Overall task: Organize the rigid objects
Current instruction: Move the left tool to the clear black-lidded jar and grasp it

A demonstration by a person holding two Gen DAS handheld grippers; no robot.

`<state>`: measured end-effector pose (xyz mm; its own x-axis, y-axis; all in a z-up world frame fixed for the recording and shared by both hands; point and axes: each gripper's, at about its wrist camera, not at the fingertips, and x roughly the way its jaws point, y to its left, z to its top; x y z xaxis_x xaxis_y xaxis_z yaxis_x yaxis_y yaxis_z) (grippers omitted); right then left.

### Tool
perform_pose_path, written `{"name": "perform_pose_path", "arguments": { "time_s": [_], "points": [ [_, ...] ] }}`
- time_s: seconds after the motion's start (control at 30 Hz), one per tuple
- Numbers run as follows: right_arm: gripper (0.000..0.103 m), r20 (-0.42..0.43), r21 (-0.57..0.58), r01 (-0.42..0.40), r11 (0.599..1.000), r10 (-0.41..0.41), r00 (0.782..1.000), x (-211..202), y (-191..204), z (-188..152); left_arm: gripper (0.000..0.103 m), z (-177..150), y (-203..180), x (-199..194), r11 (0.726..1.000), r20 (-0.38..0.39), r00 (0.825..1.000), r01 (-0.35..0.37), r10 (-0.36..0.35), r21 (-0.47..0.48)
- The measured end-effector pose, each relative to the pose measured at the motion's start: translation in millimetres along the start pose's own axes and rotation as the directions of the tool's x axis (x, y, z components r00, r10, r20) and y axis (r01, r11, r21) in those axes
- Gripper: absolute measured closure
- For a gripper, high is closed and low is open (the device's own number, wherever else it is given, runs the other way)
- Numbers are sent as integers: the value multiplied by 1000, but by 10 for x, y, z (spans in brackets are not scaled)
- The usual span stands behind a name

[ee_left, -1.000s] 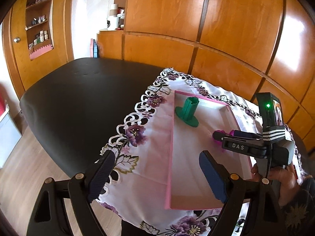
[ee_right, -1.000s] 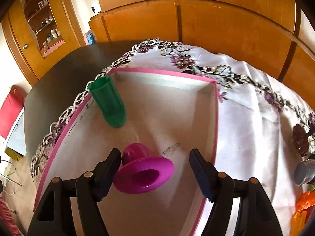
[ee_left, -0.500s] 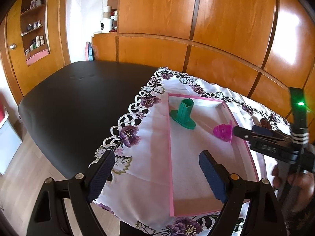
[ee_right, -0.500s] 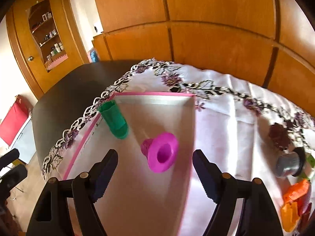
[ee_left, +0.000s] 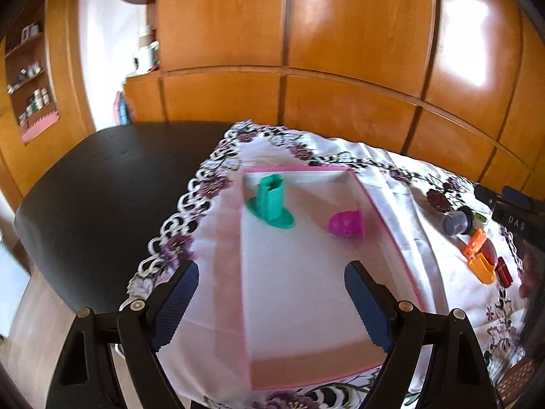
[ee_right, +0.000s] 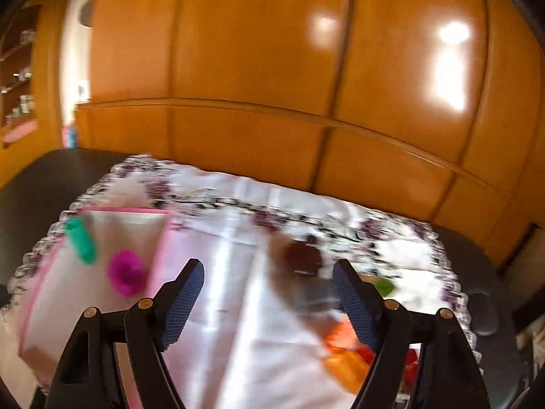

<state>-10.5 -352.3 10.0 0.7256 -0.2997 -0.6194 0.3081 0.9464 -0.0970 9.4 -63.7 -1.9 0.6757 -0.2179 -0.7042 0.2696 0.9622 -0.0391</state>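
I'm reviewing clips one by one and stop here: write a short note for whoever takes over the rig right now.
Left tool: open, empty, over the near end of the tray.
Right tool: open, empty, over the cloth beside the loose pieces.
Done: green piece and pink piece are in the tray.
Left: grey piece, orange pieces and a red piece lie on the cloth, right of the tray.
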Motion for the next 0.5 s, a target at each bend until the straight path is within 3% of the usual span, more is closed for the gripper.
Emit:
{"name": "perform_pose_path", "arguments": {
  "time_s": [0.3,0.4,0.5],
  "points": [
    [25,-69,247,10,969,7,998,172,-1181,-32,15,126,-407,92,989,-14,995,99,-98,105],
    [24,-104,324,36,945,-2,995,348,-1523,-157,15,180,-564,163,983,-42,989,148,-144,106],
    [24,-124,441,45,896,11,992,471,-1790,-359,15,218,-770,246,973,-70,980,192,-184,131]
  ]
}}
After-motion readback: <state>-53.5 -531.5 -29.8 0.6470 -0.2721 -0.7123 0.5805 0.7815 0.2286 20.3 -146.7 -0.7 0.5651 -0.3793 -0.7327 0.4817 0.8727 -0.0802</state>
